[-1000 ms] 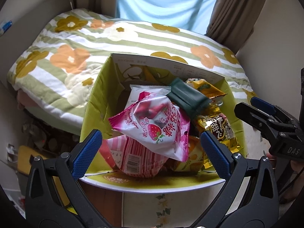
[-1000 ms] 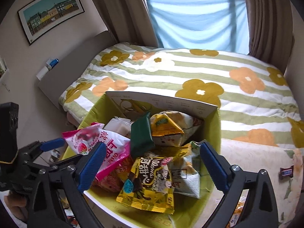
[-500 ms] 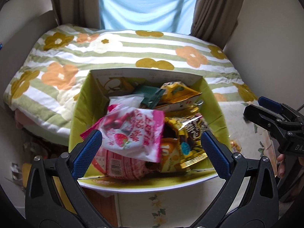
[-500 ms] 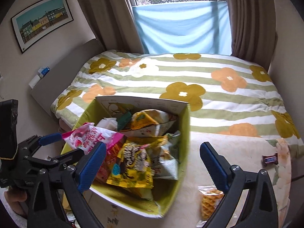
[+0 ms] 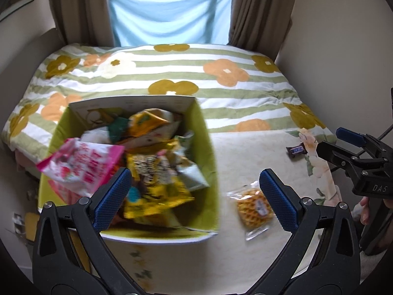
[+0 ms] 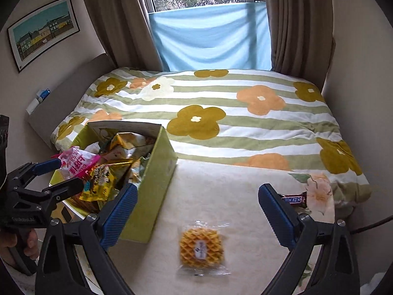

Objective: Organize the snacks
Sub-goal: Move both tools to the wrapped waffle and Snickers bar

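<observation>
A green cardboard box [image 5: 208,152] [image 6: 157,179] stands on the cream table, stuffed with snack bags: a pink strawberry bag [image 5: 81,164] [image 6: 73,163] and a yellow bag [image 5: 154,186] [image 6: 99,182] on top. A wrapped waffle [image 5: 255,207] [image 6: 201,248] lies on the table right of the box. A small dark chocolate bar [image 5: 297,150] [image 6: 296,199] lies farther right. My left gripper [image 5: 196,196] is open above the box's right side, empty. My right gripper [image 6: 197,211] is open just above the waffle, empty.
A bed with a flowered, striped quilt [image 6: 221,113] runs behind the table up to a window with brown curtains [image 6: 297,24]. A wall [image 5: 343,49] closes the right side. A framed picture [image 6: 44,32] hangs on the left wall. A hand [image 6: 29,243] holds the left gripper.
Both views have swung right, away from the box. The waffle and the chocolate bar have come into view on the table. Both grippers stay open and empty.
</observation>
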